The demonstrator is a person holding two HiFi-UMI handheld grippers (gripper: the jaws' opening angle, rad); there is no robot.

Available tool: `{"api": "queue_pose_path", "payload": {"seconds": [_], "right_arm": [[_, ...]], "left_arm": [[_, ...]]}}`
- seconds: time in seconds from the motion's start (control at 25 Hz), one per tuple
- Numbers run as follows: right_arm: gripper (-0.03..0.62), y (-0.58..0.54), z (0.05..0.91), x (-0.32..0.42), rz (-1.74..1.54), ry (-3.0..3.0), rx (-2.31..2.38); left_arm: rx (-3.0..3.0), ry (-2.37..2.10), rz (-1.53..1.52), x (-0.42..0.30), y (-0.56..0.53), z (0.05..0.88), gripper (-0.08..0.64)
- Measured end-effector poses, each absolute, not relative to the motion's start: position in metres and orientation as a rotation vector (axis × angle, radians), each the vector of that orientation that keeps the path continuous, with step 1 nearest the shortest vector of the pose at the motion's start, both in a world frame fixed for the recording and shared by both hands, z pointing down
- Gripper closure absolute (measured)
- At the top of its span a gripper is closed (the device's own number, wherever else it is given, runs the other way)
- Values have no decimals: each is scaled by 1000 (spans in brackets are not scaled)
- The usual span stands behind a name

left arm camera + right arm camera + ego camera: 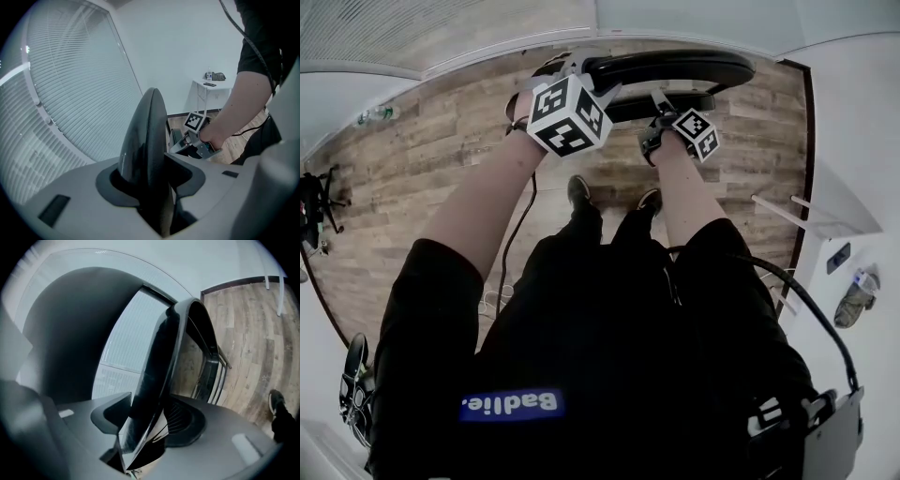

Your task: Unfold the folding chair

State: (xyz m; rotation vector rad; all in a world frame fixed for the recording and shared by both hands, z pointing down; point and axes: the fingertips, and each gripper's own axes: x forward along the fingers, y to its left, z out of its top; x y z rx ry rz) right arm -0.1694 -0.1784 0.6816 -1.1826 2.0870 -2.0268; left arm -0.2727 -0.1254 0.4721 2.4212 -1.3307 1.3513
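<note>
The black folding chair point(675, 67) stands folded in front of me on the wood floor. My left gripper point(581, 67) is at its top rim on the left. In the left gripper view a black chair panel point(143, 136) stands edge-on between the jaws of the left gripper point(152, 173), and both pads press on it. My right gripper point(661, 103) sits lower and to the right, on a second black panel. In the right gripper view that panel point(164, 352) slants across the right gripper point(150, 413); one pad touches it, and a thin gap shows at the ribbed pad point(180, 416).
White blinds point(70, 93) fill the wall behind the chair. A white side table point(211, 86) carries small items. My shoes point(578, 190) stand close to the chair on the wood floor point(412, 159). A cable point(520, 225) hangs by my left arm.
</note>
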Motion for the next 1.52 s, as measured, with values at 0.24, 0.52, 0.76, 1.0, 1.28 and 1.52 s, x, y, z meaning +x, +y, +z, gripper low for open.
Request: {"api": "queue_pose_path", "payload": {"seconds": [0.24, 0.52, 0.76, 1.0, 1.28, 1.52], "right_arm": [[399, -156, 681, -150, -2013, 2062, -1195], [423, -124, 686, -126, -1989, 2058, -1227], [442, -87, 709, -85, -1994, 1965, -1206], [433, -58, 742, -50, -2025, 1911, -1207], [414, -12, 809, 1, -2125, 1771, -1238], [380, 16, 876, 41, -2200, 1728, -1293]], "left_arm": [[2432, -1312, 1340, -265, -115, 470, 391], [2447, -1285, 1331, -255, -99, 475, 393], [2428, -1253, 1299, -255, -104, 489, 393], [2405, -1234, 1263, -260, -113, 504, 391], [2364, -1189, 1201, -267, -122, 540, 387], [2338, -1166, 1163, -260, -125, 574, 382]]}}
